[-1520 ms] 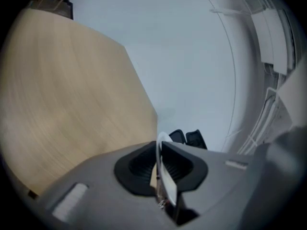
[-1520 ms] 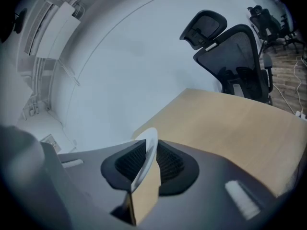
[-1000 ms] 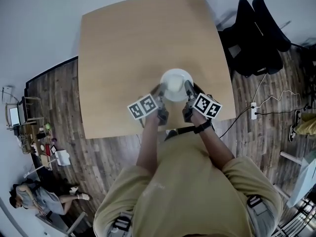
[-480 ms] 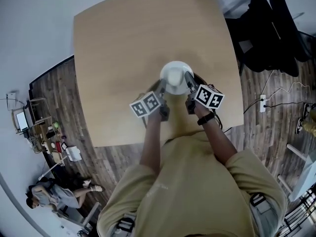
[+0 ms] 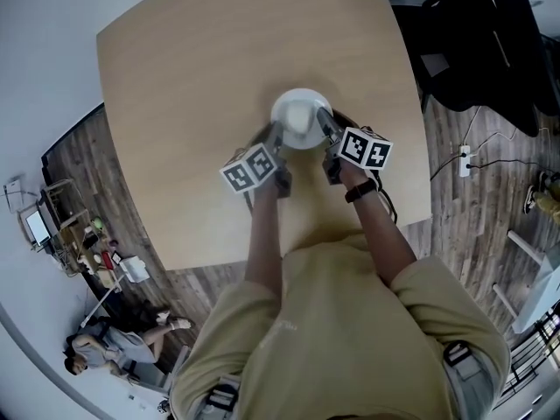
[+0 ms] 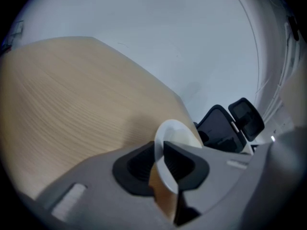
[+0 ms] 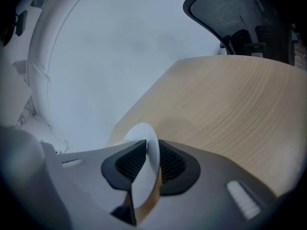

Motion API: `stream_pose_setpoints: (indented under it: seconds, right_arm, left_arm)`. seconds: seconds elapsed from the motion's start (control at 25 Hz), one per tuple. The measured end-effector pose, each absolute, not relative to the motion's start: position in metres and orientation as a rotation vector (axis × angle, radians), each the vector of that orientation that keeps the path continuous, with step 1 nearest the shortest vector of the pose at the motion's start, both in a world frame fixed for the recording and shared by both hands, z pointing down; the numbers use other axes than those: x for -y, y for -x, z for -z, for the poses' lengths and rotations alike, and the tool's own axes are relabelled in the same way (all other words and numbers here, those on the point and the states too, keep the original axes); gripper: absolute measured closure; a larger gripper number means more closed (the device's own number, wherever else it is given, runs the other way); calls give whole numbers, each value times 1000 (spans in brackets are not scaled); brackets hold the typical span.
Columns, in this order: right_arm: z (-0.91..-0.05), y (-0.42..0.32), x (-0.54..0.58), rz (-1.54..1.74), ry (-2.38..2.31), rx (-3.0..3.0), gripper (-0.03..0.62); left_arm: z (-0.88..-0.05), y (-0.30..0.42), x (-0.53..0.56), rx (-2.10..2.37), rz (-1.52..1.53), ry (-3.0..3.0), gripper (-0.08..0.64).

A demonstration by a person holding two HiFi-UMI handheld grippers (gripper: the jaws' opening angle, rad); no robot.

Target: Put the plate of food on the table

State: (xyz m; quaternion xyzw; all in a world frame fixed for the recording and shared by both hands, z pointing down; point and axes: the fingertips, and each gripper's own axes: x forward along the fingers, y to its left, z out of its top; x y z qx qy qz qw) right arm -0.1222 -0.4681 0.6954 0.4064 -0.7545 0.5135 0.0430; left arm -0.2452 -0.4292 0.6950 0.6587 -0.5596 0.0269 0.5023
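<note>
The left hand-held gripper (image 5: 276,136) and right hand-held gripper (image 5: 325,128) are clamped on opposite rims of the plate (image 5: 297,116), which has been carried further over the tabletop (image 5: 175,103); lowering is likely next.

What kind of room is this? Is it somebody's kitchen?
Probably an office or workroom, not a kitchen. A plain wooden table stands on a wood floor, black office chairs wait beside it, and a power strip with cables lies on the floor.
</note>
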Motion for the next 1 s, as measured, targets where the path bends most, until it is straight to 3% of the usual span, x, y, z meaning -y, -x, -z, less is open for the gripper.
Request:
stream_pose_setpoints:
  seconds: [1.0]
  right_arm:
    - [-732,92,496,-1464,-1320,2121,511]
  left_arm:
    - [-726,253,458,1464,-211,-1554,531]
